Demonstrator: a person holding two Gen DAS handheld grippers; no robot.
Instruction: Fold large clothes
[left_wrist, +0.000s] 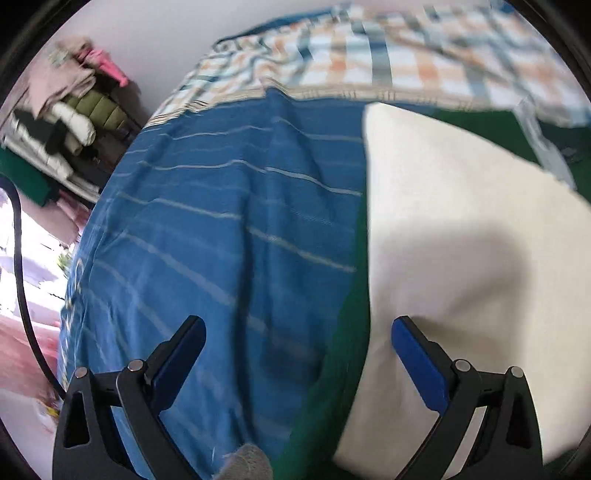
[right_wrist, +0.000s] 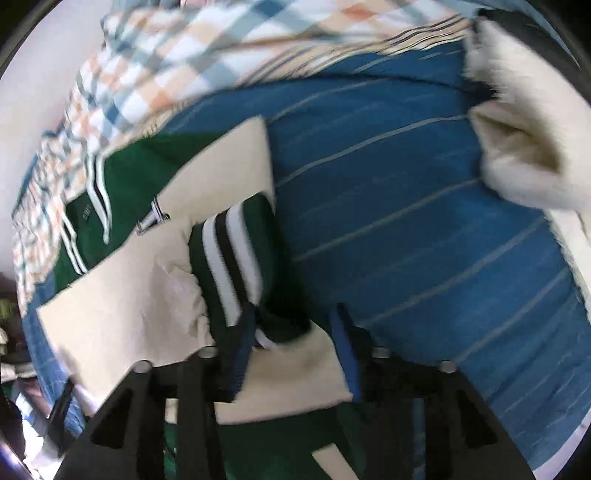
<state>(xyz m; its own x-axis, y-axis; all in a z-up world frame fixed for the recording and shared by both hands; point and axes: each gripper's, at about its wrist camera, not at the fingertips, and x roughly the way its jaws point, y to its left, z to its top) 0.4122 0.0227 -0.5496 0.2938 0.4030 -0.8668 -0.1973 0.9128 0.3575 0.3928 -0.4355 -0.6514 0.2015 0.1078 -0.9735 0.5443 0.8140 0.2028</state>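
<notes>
The green-and-cream jacket (right_wrist: 147, 280) was spread on the blue striped bedspread (right_wrist: 406, 206), long axis running from lower centre to upper left of the right wrist frame. The right gripper (right_wrist: 295, 332) was clamped on a cream fold beside the striped cuff (right_wrist: 232, 254). The left gripper (left_wrist: 299, 336) was held wide apart, empty, above the jacket's cream panel (left_wrist: 461, 221) at right of its frame. Right was judged nearer.

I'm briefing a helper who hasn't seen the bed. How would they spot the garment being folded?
Start at the blue bedsheet with thin pale stripes. On its left side lies the dark green jacket with cream sleeves, below the orange-and-blue checked blanket. Only it has black-and-white ribbed cuffs, one near the right tongs.
</notes>
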